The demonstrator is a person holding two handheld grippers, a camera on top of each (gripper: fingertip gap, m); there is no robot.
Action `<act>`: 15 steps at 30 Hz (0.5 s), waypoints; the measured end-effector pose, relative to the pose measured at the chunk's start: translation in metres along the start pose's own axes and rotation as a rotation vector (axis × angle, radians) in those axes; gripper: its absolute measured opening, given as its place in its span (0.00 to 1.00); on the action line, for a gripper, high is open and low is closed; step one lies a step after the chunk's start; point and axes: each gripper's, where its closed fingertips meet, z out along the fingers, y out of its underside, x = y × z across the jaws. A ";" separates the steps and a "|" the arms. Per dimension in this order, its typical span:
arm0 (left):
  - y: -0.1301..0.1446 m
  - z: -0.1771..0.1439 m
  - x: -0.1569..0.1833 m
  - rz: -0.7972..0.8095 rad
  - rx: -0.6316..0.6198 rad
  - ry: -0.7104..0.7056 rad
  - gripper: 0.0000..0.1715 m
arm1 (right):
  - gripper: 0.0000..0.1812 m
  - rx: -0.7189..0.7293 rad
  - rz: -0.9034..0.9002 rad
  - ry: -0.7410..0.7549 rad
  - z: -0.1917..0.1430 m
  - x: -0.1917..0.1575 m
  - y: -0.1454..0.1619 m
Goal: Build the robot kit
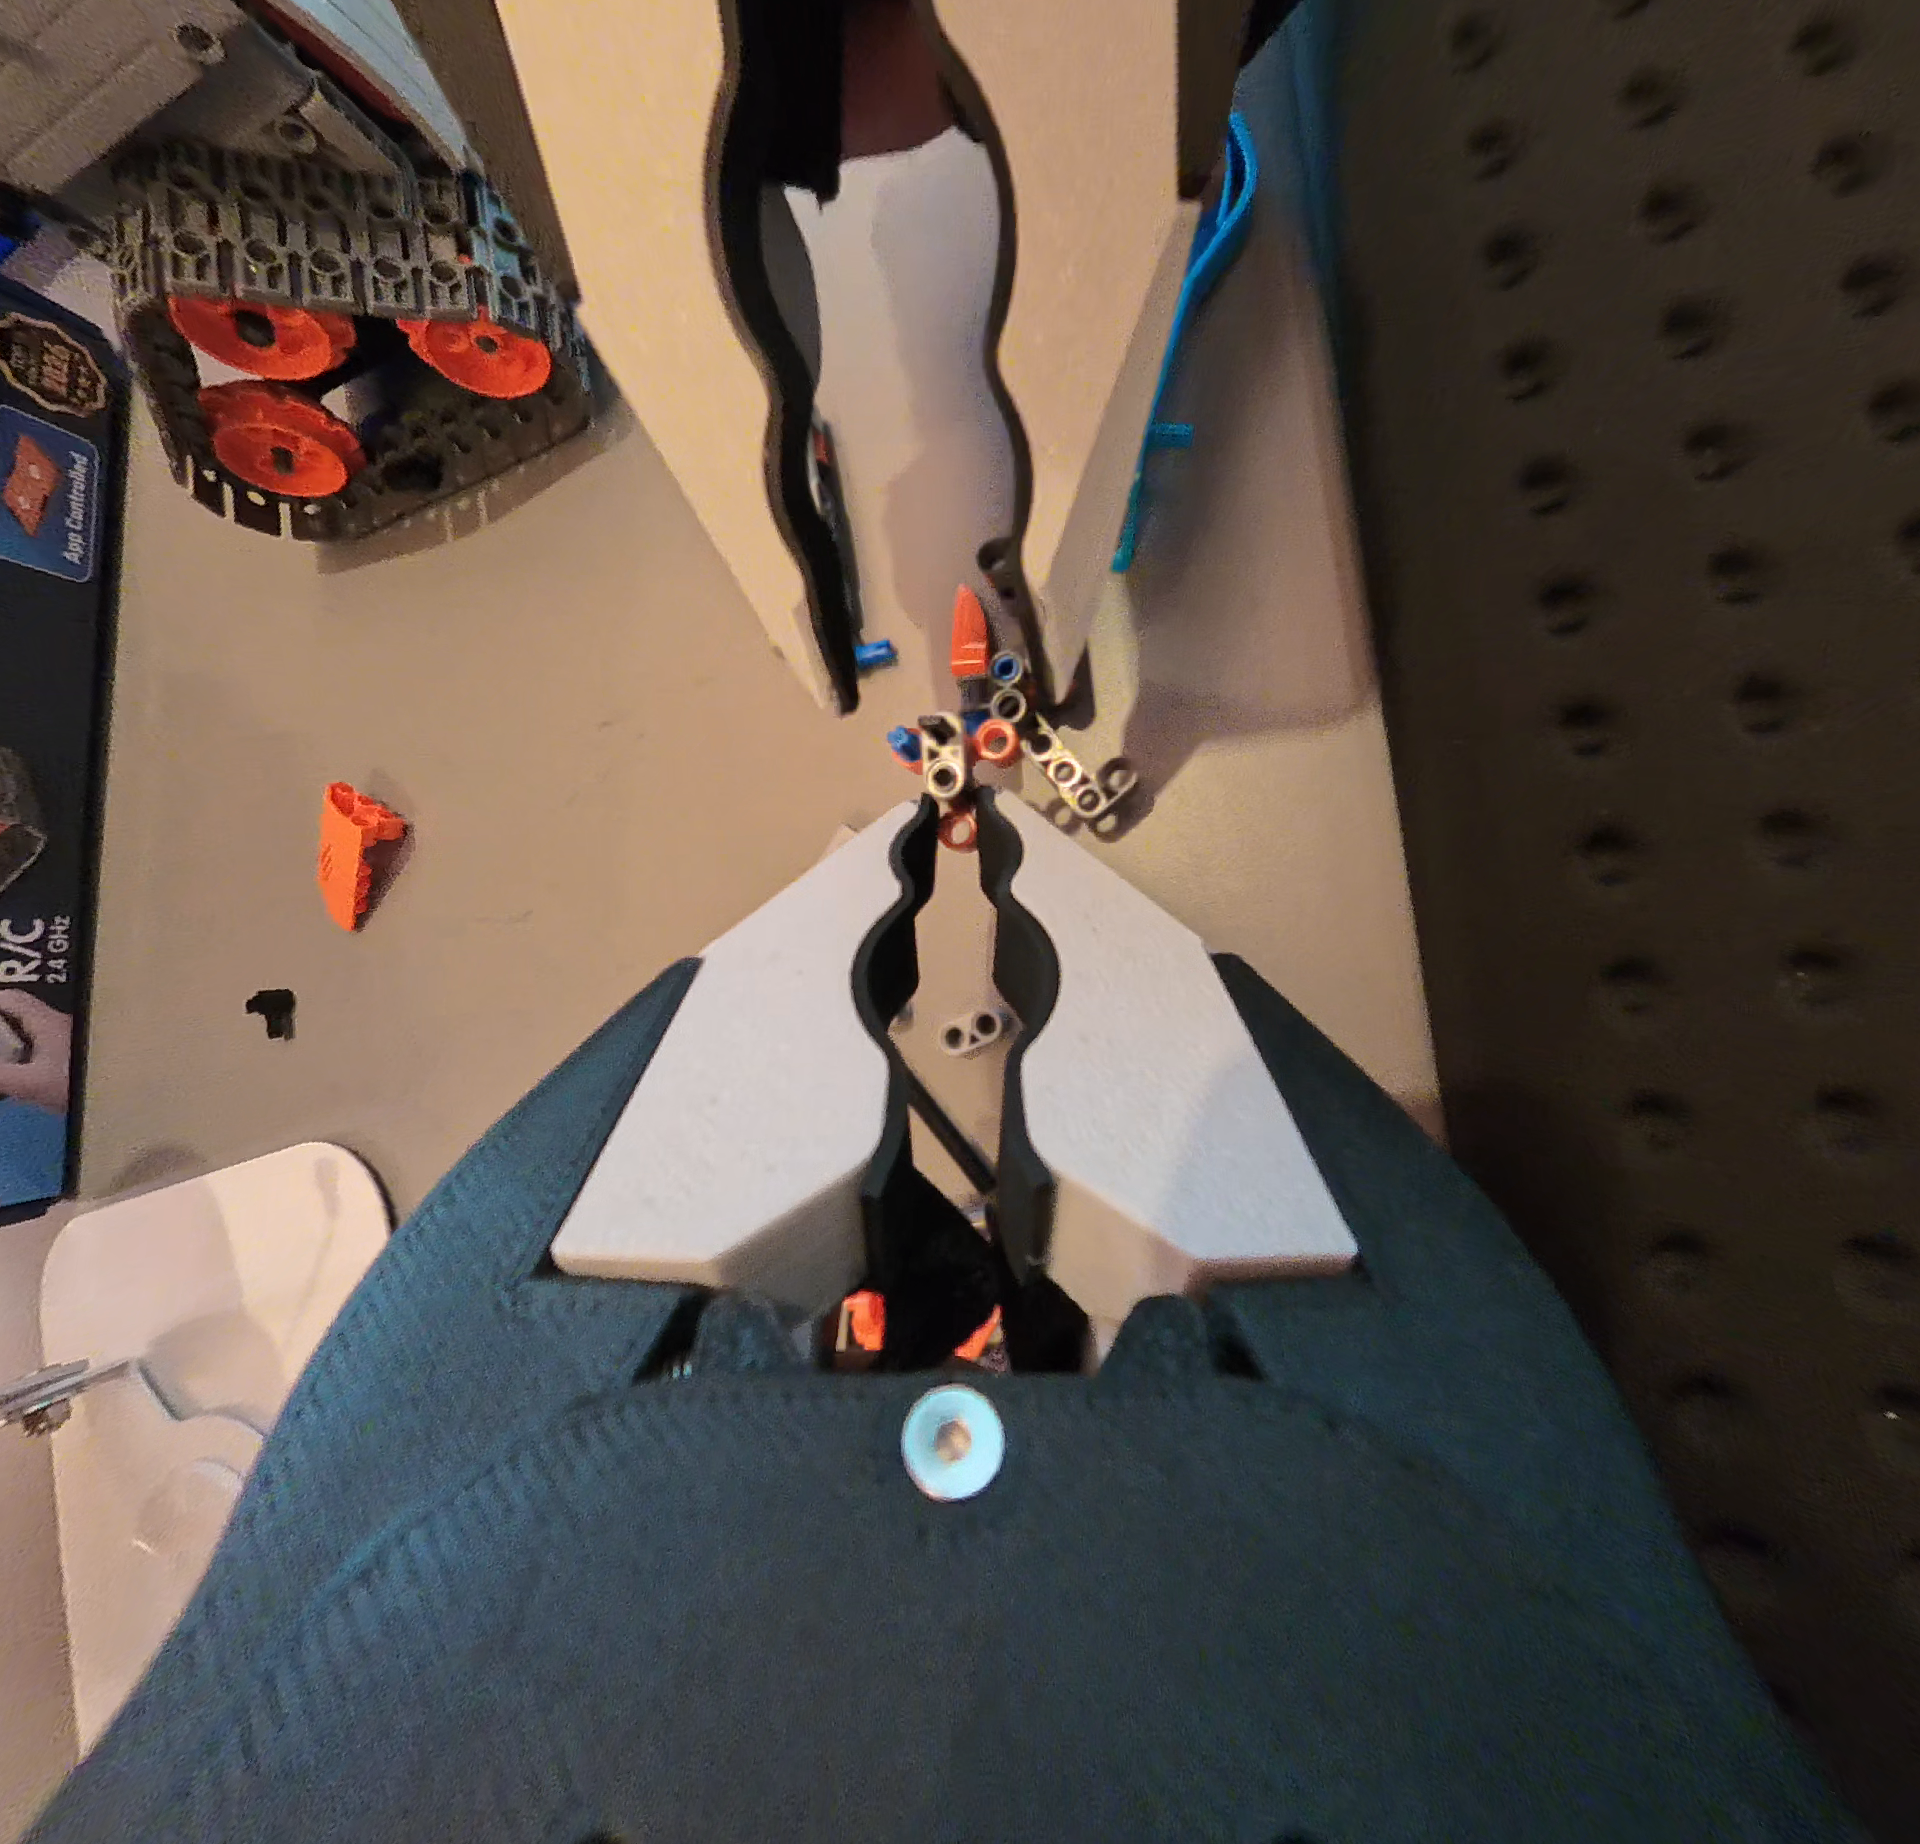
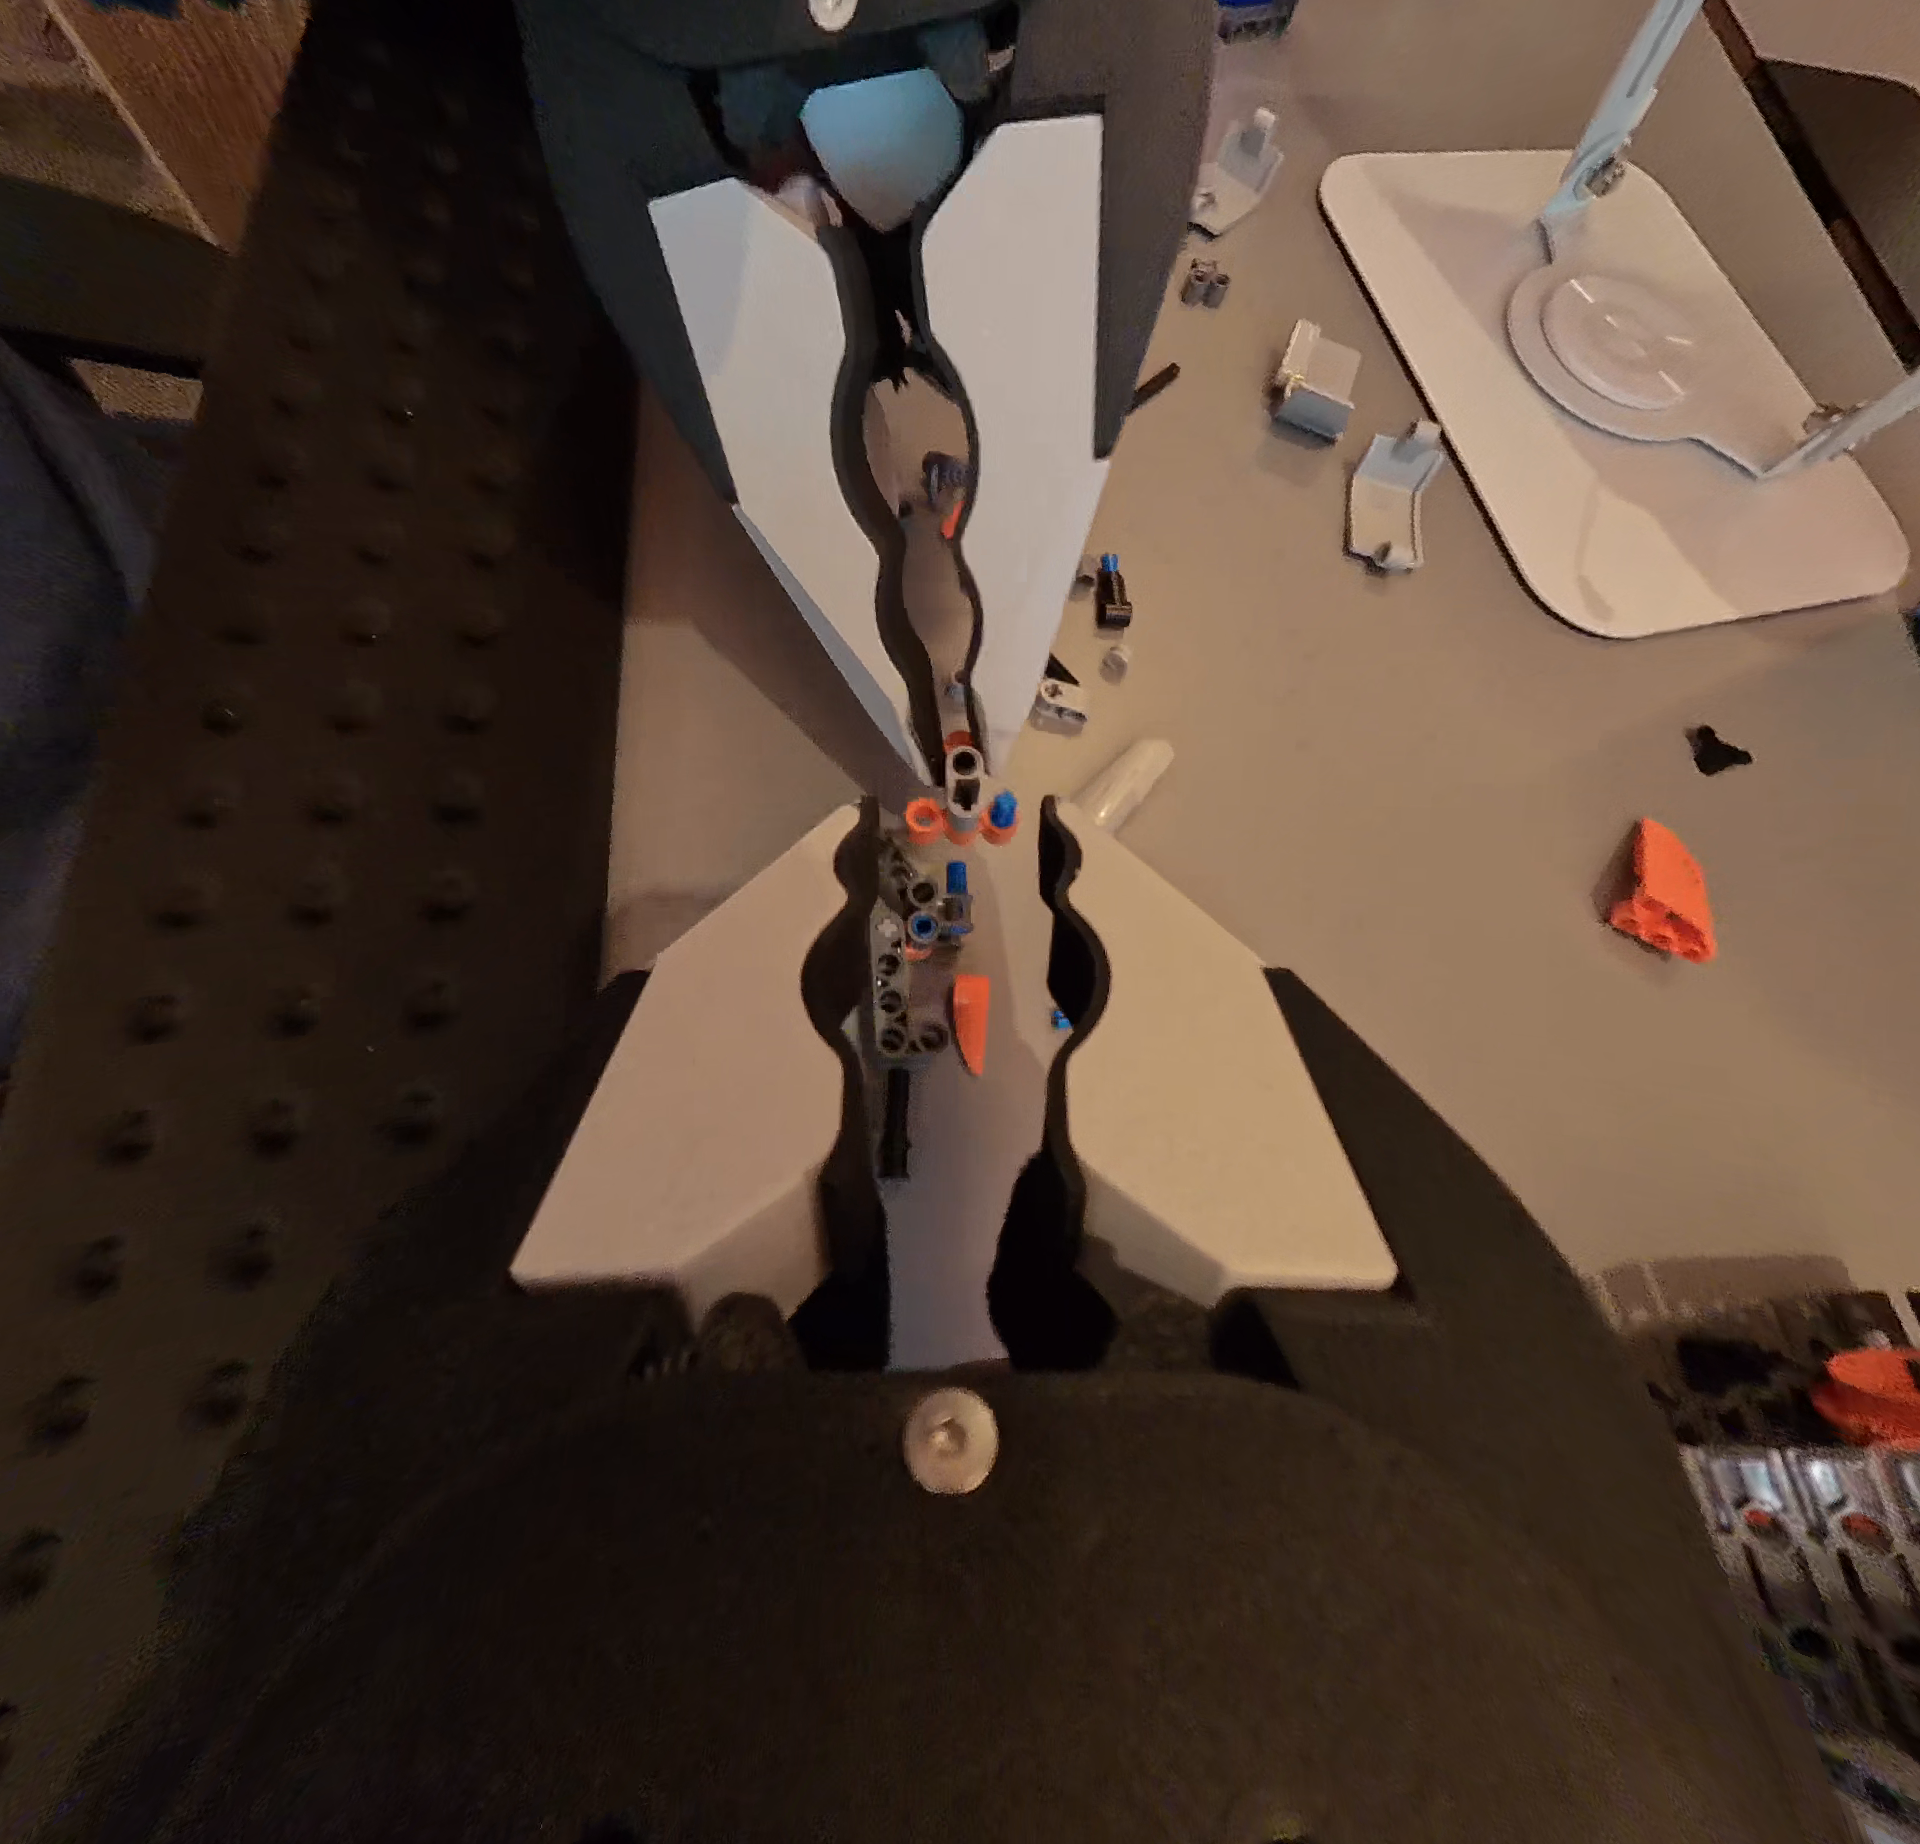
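Found the left gripper [image 1: 951,812] clenched on the near end of a small brick assembly [image 1: 977,734], with only the very fingertips biting on a grey holed connector and a red ring. Found the right gripper [image 2: 954,828] released: jaws apart around the far end of the same assembly, which touched the left-hand pad and stood clear of the right-hand one. Met tip to tip over the table [image 1: 582,755], with the assembly bridging the two.

Judged a slim hold: so little pad on so knobbly a piece called for a square, steady pinch and no twisting. Called likewise for closing any opposing jaws evenly on the flat beam sides, not on the protruding blue pins.

Looked like hard, glossy plastic throughout: a grey perforated beam, blue pegs, orange-red rings and a pointed orange tip. Showed wavy black pad edges on smooth pale finger blocks, set in ribbed dark printed shells.

Left of the left gripper lay an orange wedge piece [image 1: 358,849] and, nearer, a small black piece [image 1: 272,1010]. Farther ahead on that side stood a tracked model [image 1: 343,340] with orange wheels and studded grey treads. Right of the left gripper spread a dark dimpled mat [image 1: 1662,651]. Right of and beyond the right gripper sat a smooth white stand base [image 2: 1600,392].
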 end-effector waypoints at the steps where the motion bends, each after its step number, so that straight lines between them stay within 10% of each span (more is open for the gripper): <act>1: -0.002 -0.002 0.001 -0.005 0.009 0.013 0.03 | 0.17 -0.011 -0.025 0.009 0.001 0.001 -0.001; 8: -0.017 -0.014 -0.005 -0.100 0.111 0.037 0.03 | 0.13 -0.053 -0.205 0.125 0.008 0.005 -0.004; 15: -0.035 -0.038 -0.024 -0.225 0.336 -0.035 0.14 | 0.13 0.202 -0.061 0.125 -0.014 0.013 -0.030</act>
